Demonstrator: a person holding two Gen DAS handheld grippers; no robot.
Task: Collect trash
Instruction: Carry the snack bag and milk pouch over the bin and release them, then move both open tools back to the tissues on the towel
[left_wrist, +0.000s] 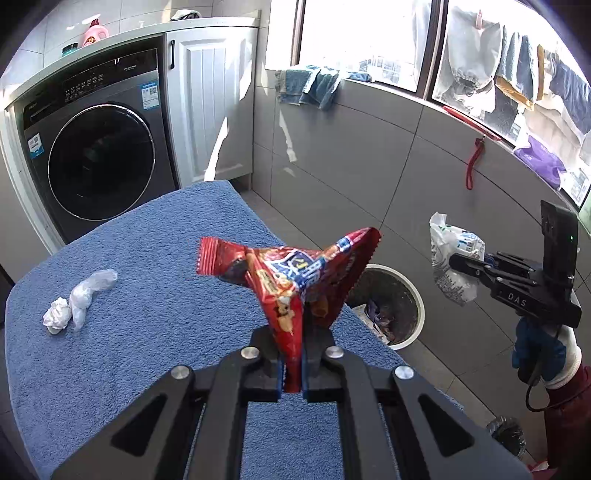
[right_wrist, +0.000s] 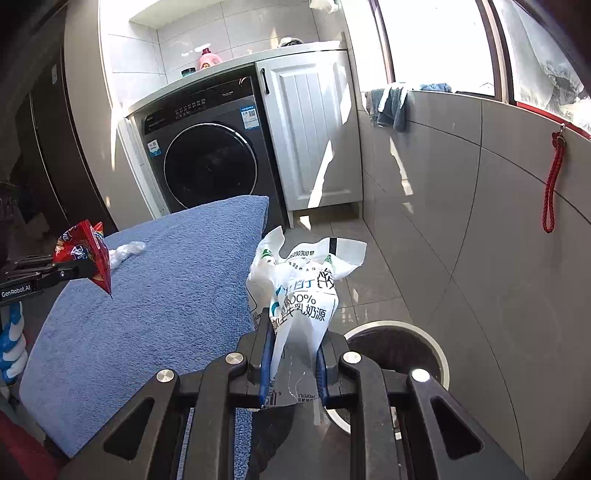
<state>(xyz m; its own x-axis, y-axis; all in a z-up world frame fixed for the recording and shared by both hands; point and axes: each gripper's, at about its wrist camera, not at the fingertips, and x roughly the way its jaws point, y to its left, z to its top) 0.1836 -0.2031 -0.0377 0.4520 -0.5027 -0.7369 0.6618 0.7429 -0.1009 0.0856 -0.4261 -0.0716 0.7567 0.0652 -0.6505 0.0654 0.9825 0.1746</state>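
Left wrist: left gripper (left_wrist: 293, 354) clamped on red snack wrapper (left_wrist: 291, 273), held over blue towel-covered table (left_wrist: 155, 258). Crumpled tissue (left_wrist: 56, 318) and clear plastic scrap (left_wrist: 88, 291) at 9 o'clock on towel. Right gripper (left_wrist: 460, 263) at 3 o'clock, pinching white milk bag (left_wrist: 452, 254). Round bin (left_wrist: 395, 306) on floor, 4 o'clock of wrapper. Right wrist: bin (right_wrist: 424, 332) at 4 o'clock of bag (right_wrist: 299, 295).

Bright daylight, sharp fisheye views.
Blown-out window (left_wrist: 362, 33) throws sun patches on the cabinet (left_wrist: 210, 99); corners are dark and curved.
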